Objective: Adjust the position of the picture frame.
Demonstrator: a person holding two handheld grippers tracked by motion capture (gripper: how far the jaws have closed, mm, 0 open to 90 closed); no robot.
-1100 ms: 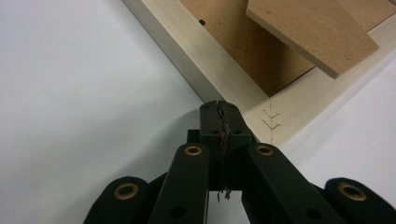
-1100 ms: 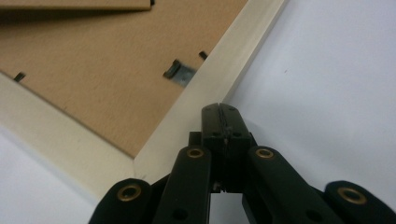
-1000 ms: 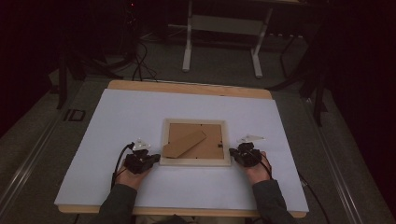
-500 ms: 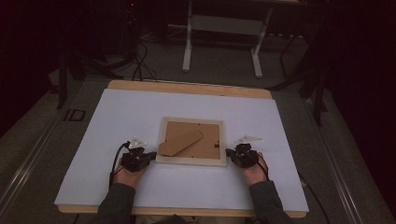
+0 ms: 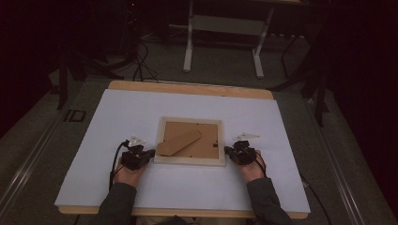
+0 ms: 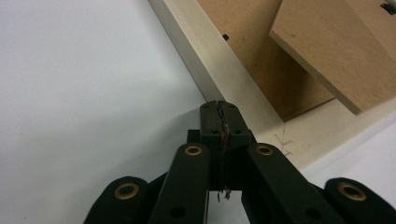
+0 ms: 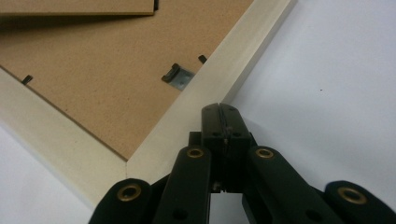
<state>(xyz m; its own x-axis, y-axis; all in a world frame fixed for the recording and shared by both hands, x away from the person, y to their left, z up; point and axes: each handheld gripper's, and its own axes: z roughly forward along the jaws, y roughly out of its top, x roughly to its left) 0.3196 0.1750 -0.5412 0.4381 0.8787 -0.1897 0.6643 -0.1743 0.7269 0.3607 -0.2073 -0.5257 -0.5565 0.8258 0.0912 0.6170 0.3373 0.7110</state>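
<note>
A pale wooden picture frame [image 5: 187, 161] lies face down on the white table top [image 5: 141, 112]. Its brown backing board [image 5: 206, 140] faces up, with a brown stand flap [image 5: 178, 143] lying across it. My left gripper [image 5: 149, 154] is shut, with its tips against the frame's left rim [image 6: 205, 60] near the front corner. My right gripper [image 5: 228, 151] is shut too, its tips touching the right rim [image 7: 233, 60] near the front corner. Nothing is between either pair of jaws. In the right gripper view a small metal hanger clip [image 7: 175, 74] sits on the backing beside the rim.
The table's wooden back edge [image 5: 187, 88] runs behind the white sheet. A white metal stand [image 5: 223, 26] and cables [image 5: 141, 65] are on the dark floor beyond. The person's sleeves [image 5: 263, 201] come in over the front edge.
The frame and both grippers have shifted slightly to the left across the table. Both grippers have stayed shut against the frame's sides.
</note>
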